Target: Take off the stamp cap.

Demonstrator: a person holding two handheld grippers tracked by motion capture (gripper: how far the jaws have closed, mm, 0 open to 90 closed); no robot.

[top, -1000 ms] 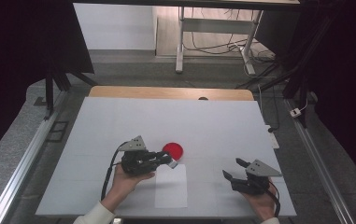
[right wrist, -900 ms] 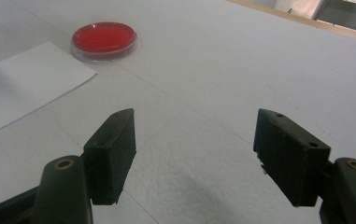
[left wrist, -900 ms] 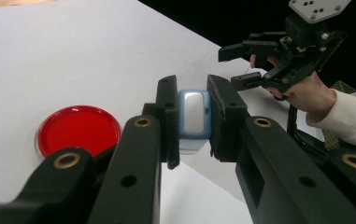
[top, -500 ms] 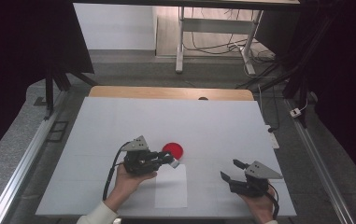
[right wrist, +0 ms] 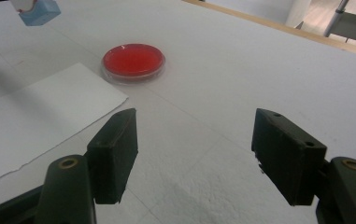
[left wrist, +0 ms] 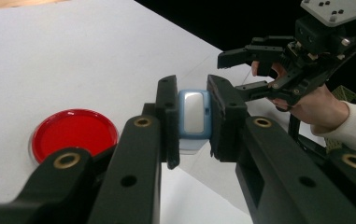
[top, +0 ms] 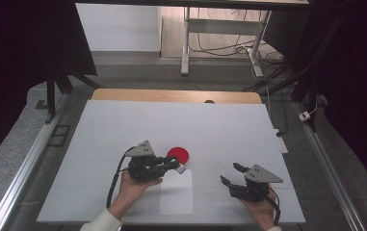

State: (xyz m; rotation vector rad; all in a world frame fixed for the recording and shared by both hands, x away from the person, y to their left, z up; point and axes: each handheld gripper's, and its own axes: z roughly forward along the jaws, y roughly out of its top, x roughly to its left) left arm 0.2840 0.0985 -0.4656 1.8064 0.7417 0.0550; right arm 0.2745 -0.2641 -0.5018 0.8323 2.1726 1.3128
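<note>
No writing, label, brand, number or sign can be read anywhere here: the small blue block (left wrist: pixel 194 114), the red dish (left wrist: pixel 74 133), the white sheet (top: pixel 176 192) and the counter (top: pixel 171 125) all show blank faces.

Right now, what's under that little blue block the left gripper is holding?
The blue block sits pinched in the left gripper, held above the sheet of paper. The block's underside is hidden.

Left gripper (top: pixel 177 166) fingers clamped, held level; right gripper (top: pixel 231 174) fingers apart, empty.
</note>
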